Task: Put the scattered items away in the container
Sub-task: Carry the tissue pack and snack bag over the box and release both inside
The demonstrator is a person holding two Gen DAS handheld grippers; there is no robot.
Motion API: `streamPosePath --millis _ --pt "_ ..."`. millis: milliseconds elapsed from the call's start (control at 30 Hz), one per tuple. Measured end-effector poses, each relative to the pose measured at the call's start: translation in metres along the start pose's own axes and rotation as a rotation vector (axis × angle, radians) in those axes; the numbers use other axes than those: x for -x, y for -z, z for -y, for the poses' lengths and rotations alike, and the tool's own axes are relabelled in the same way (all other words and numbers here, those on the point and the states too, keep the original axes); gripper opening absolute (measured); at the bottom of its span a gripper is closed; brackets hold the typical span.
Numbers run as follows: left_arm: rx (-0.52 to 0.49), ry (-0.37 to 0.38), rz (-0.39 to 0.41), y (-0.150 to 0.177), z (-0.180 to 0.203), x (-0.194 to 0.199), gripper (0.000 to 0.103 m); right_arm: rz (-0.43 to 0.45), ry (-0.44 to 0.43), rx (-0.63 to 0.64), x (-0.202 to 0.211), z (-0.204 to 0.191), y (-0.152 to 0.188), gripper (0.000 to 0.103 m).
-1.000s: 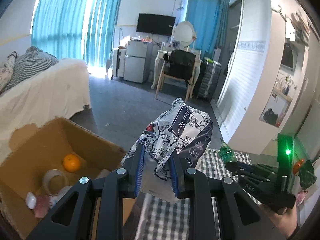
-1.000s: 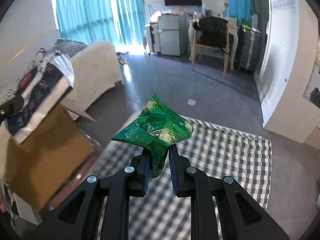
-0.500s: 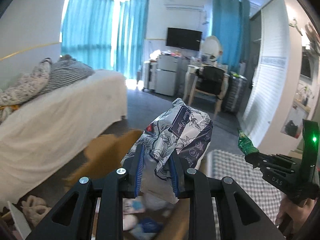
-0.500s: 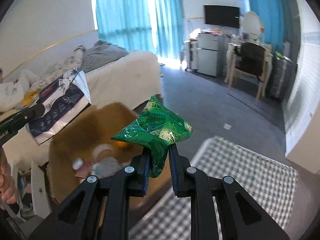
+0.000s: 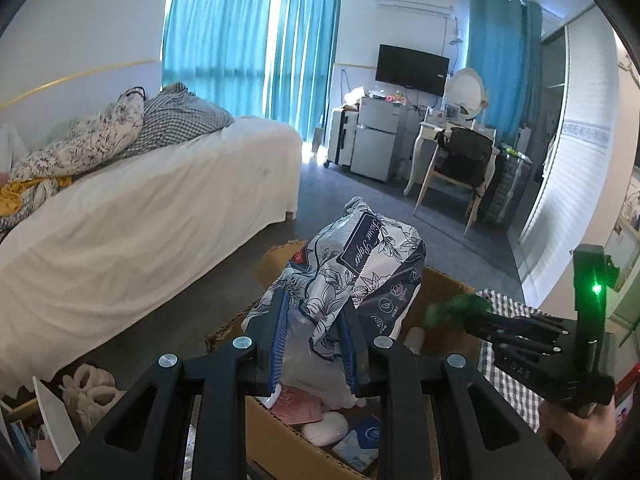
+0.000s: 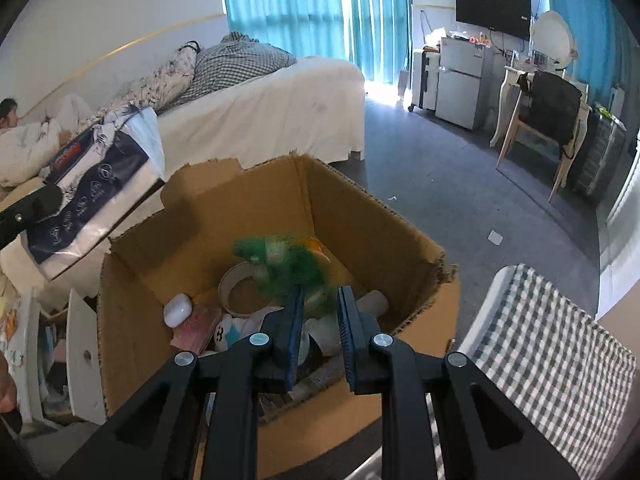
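Bedroom floor, cardboard box (image 6: 360, 216) | right gripper (image 6: 318, 312) clamps green packet (image 6: 288, 264) above box, nearer | left gripper (image 5: 312, 332) clamps tissue pack (image 5: 360, 272) over left rim

- Daylight comes through my room's teal curtains (image 5: 256, 52), bright at the gap and washing the white bed (image 5: 152, 208) pale
- A glare patch lies on the floor under the curtains (image 6: 380, 92) in my right view
- The green packet (image 6: 288, 268) in my right gripper (image 6: 318, 332) is smeared by motion blur; the cardboard box (image 6: 360, 220) stays sharp
- Both fisheye views bend walls and go black at the corners
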State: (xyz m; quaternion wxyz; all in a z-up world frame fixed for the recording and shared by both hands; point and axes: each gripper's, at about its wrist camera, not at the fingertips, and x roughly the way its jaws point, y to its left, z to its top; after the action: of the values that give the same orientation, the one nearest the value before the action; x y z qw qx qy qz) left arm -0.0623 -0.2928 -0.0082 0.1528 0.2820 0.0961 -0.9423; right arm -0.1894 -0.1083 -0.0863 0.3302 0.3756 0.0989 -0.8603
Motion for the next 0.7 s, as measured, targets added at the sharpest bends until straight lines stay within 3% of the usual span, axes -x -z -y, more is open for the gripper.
streamPosePath --millis 367,433,500,567,700 --pt "-0.012 0.015 -0.049 0.009 0.004 -0.023 0.024 0.040 0.024 -0.008 0.014 -0.001 -0.005 0.017" --pt "-0.013 0.017 -0.061 0.011 0.006 -0.029 0.024 0.051 0.034 -0.007 0.020 0.000 -0.004 0.022" --pt "-0.015 0.020 -0.075 0.013 0.008 -0.033 0.027 0.060 0.044 -0.004 0.024 0.000 -0.004 0.043" --pt "-0.018 0.018 -0.082 0.014 0.010 -0.037 0.032 0.079 0.061 -0.003 0.031 0.001 -0.002 0.052" --pt "-0.021 0.017 -0.080 0.014 0.015 -0.041 0.050 0.087 0.068 -0.012 0.039 0.003 0.002 0.057"
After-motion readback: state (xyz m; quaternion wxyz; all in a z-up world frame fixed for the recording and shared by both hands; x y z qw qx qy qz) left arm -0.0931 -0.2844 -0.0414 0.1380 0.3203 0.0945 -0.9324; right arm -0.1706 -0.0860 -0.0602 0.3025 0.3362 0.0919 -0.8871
